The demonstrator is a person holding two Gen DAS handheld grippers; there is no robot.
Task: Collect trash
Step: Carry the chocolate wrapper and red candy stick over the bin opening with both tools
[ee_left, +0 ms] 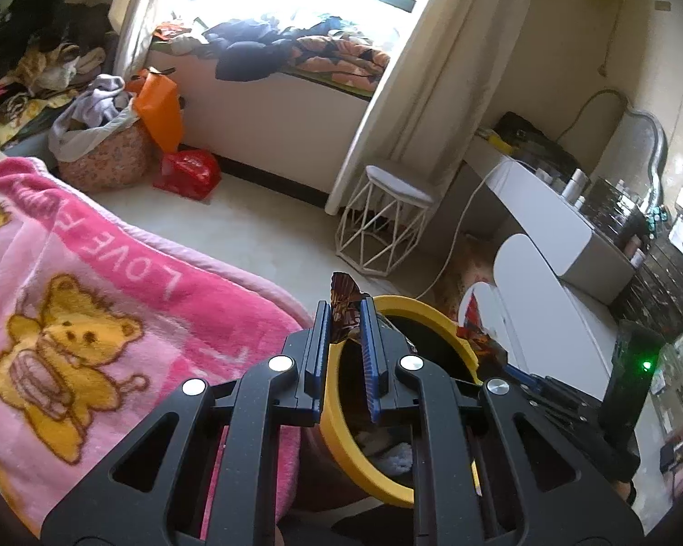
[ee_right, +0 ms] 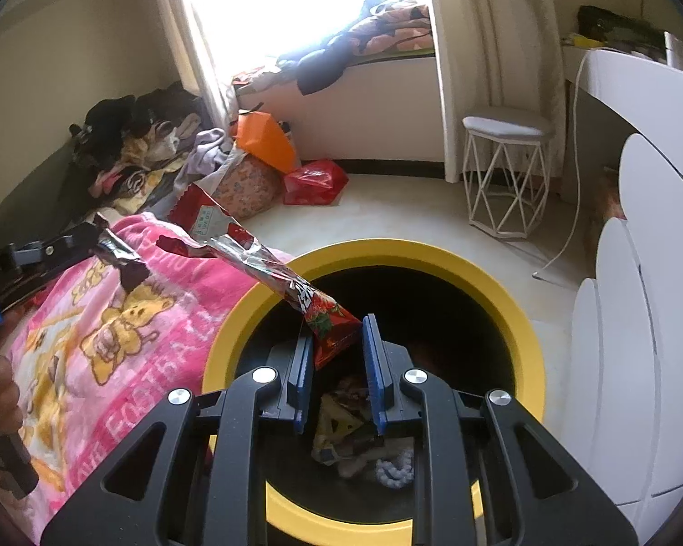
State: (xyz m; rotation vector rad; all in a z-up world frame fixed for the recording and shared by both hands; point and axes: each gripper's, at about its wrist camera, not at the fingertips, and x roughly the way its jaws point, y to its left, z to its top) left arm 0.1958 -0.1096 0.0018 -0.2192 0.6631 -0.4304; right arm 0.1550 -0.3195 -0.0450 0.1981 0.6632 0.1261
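Right gripper point(ee_right: 337, 355): black frame with blue pads, nearest the lens, poised over the bin mouth; jaws apart, a long red and silver foil snack wrapper point(ee_right: 268, 268) lying against the left pad only, apparently unclamped.
Bed: pink fleece blanket with yellow bear print point(ee_left: 91, 300), just beside the bin on its left.
Bin: round black trash bin with a yellow rim point(ee_right: 378, 250), already holding crumpled wrappers at the bottom.
Long wrapper: lower end over the opening, upper end reaching out past the rim toward the bed.
Left gripper point(ee_left: 346, 318): jaws clamped on a small crumpled brown foil wrapper point(ee_left: 344, 305), near the rim's bed-side edge.
Risk, long wrapper: it may pivot on the rim and slide onto the blanket.
Risk, small wrapper: released here, it could land outside the rim.
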